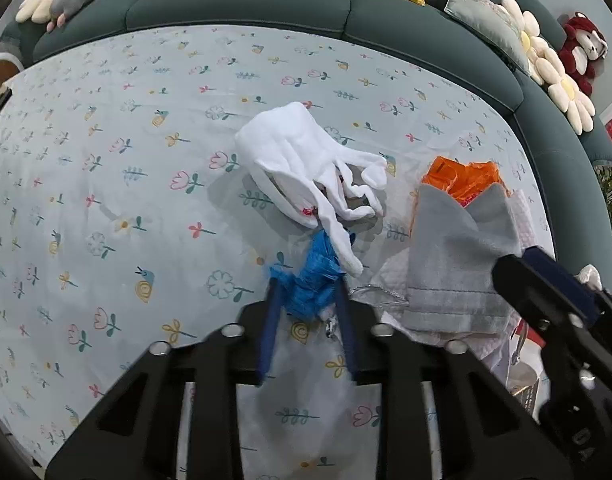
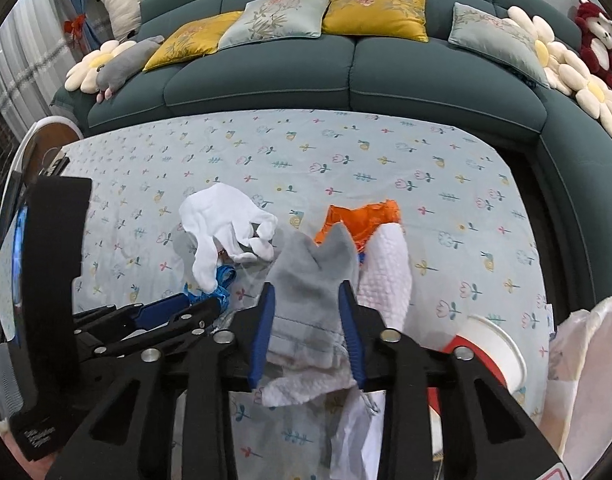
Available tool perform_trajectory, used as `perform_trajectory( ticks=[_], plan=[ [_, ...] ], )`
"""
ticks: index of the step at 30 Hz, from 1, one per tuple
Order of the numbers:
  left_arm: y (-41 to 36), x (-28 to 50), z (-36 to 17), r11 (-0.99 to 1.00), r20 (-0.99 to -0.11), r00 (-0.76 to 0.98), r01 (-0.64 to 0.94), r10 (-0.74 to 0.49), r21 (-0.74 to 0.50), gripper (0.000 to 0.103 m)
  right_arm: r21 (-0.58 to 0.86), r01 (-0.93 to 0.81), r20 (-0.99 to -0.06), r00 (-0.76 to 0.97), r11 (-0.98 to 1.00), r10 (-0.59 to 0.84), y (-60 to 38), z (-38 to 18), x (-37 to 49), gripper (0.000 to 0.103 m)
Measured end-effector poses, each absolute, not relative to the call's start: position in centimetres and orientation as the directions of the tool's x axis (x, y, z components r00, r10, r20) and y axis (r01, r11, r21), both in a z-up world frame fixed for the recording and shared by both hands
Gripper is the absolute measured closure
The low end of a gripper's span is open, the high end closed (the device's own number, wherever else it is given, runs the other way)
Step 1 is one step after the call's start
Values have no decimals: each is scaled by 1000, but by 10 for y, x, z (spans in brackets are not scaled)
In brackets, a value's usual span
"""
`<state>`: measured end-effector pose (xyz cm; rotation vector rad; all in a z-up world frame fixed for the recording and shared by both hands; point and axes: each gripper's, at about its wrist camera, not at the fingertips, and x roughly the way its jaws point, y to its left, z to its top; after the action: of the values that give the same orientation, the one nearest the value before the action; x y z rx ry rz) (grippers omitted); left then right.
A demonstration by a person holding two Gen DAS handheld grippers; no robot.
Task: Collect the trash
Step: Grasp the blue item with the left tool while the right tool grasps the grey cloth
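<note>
My left gripper is shut on a crumpled blue plastic piece on the flowered tablecloth; it also shows at the left of the right wrist view. A white glove lies just beyond it, also in the right wrist view. My right gripper is shut on a grey cloth, also in the left wrist view. A white textured paper towel lies under and beside the cloth. An orange wrapper sits behind it.
A white and red paper cup lies on its side at the right, next to a white plastic bag. A dark green sofa with cushions curves behind the table. A black device stands at the left.
</note>
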<state>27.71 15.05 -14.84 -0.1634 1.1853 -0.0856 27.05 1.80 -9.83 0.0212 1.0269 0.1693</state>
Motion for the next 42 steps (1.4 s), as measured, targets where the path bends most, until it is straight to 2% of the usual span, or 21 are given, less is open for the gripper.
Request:
perform_trajectory(
  ticks=[2, 3, 4, 16, 18, 22, 24, 27, 28, 31, 33, 35, 41, 42],
  plan=[
    [151, 275, -147, 985, -914, 375, -16, -153, -172, 88, 105, -142, -856, 492, 984, 162, 21, -102, 270, 91],
    [152, 274, -146, 985, -913, 377, -14, -156, -174, 93, 108, -148, -857, 488, 983, 167, 22, -102, 268, 97],
    [153, 273, -144, 985, -912, 379, -13, -156, -174, 103, 109, -152, -856, 488, 982, 170, 22, -102, 266, 101],
    [156, 235, -99, 981, -881, 442, -12, -167, -192, 103, 114, -165, -799, 570, 980, 190, 12, -49, 231, 103],
    [156, 232, -97, 982, -881, 444, -12, -166, -191, 103, 120, -147, -806, 563, 982, 183, 6, -48, 230, 100],
    [157, 235, -101, 980, -882, 439, -22, -169, -199, 102, 108, -140, -816, 553, 984, 169, 4, -56, 235, 82],
    [159, 241, -108, 980, -889, 427, -32, -164, -196, 97, 104, -140, -825, 541, 985, 165, 6, -63, 241, 76],
    [164, 251, -121, 978, -902, 402, -61, -157, -197, 71, 103, -144, -836, 523, 984, 164, 12, -77, 254, 70],
    [167, 255, -125, 977, -903, 399, -71, -158, -202, 67, 101, -144, -840, 518, 984, 162, 14, -82, 259, 68],
    [169, 268, -139, 974, -910, 381, -84, -162, -208, 67, 107, -141, -854, 494, 984, 164, 17, -99, 270, 68],
    [168, 275, -147, 975, -916, 366, -83, -162, -205, 67, 114, -144, -863, 476, 983, 170, 19, -109, 275, 73],
    [165, 281, -154, 975, -920, 354, -77, -168, -207, 67, 139, -154, -868, 457, 978, 195, 19, -116, 277, 101],
    [149, 289, -161, 975, -919, 345, -42, -191, -219, 69, 161, -174, -852, 472, 971, 226, 17, -110, 270, 102],
    [146, 289, -161, 977, -919, 349, -37, -185, -211, 74, 162, -174, -848, 478, 971, 227, 16, -106, 269, 102]
  ],
)
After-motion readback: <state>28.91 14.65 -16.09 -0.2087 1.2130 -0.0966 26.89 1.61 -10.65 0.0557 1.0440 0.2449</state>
